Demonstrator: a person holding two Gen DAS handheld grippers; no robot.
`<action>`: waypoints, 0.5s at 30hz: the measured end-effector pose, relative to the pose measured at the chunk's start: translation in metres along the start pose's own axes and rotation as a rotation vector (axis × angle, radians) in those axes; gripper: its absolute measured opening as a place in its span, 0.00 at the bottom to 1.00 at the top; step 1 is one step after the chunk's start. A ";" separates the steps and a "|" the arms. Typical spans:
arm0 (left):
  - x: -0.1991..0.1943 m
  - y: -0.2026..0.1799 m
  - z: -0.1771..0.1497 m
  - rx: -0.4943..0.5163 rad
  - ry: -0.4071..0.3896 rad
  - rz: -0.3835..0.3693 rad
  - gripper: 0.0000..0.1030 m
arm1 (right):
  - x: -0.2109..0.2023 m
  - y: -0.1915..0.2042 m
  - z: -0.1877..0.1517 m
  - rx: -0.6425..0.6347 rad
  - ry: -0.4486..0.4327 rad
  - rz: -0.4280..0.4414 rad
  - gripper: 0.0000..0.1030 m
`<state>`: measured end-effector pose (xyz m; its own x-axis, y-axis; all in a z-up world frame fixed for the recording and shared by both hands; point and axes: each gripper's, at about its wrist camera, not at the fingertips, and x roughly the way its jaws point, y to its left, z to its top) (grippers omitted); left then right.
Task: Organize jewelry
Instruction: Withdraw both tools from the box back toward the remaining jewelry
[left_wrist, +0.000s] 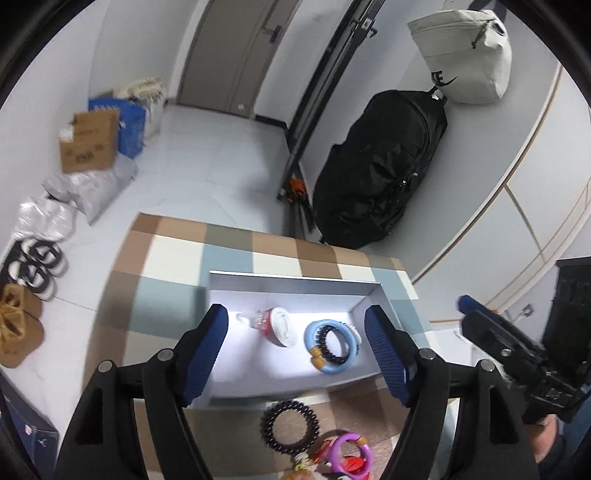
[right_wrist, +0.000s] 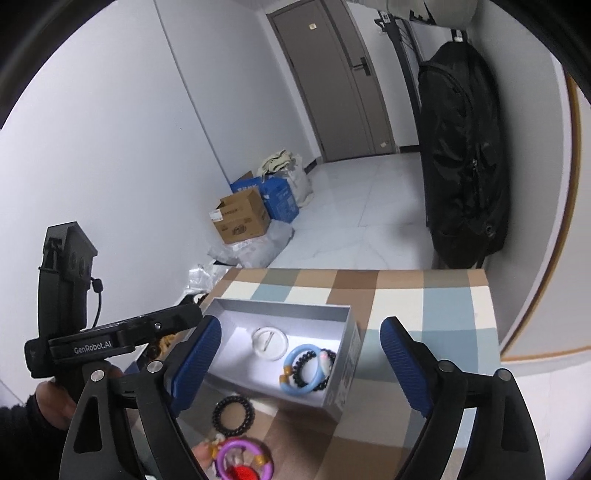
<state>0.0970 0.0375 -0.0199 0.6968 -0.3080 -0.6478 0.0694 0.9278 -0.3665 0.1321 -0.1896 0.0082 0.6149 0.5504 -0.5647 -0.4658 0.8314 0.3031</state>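
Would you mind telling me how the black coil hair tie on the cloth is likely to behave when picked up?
The hair tie looks like a springy coil, so it probably stretches and flexes rather than staying stiff. It seems light. Lying flat on the checked cloth, it is unlikely to roll, though its glossy loops might slip between pads.

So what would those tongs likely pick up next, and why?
Probably the left tongs dip toward the black spiral bracelet: both tongs are open and empty, it lies on the checked cloth outside the grey box, while the blue bangle is already inside.
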 end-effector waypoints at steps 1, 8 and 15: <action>-0.003 -0.002 -0.004 0.012 -0.007 0.011 0.77 | -0.005 0.001 -0.003 0.000 -0.008 -0.008 0.93; -0.010 -0.004 -0.028 0.056 0.003 0.082 0.86 | -0.033 -0.006 -0.023 0.047 -0.028 -0.057 1.00; -0.018 0.007 -0.044 0.000 0.016 0.117 0.86 | -0.051 -0.005 -0.034 0.044 -0.062 -0.114 1.00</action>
<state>0.0532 0.0404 -0.0402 0.6885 -0.2005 -0.6970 -0.0117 0.9578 -0.2872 0.0813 -0.2245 0.0099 0.7007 0.4549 -0.5496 -0.3634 0.8905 0.2737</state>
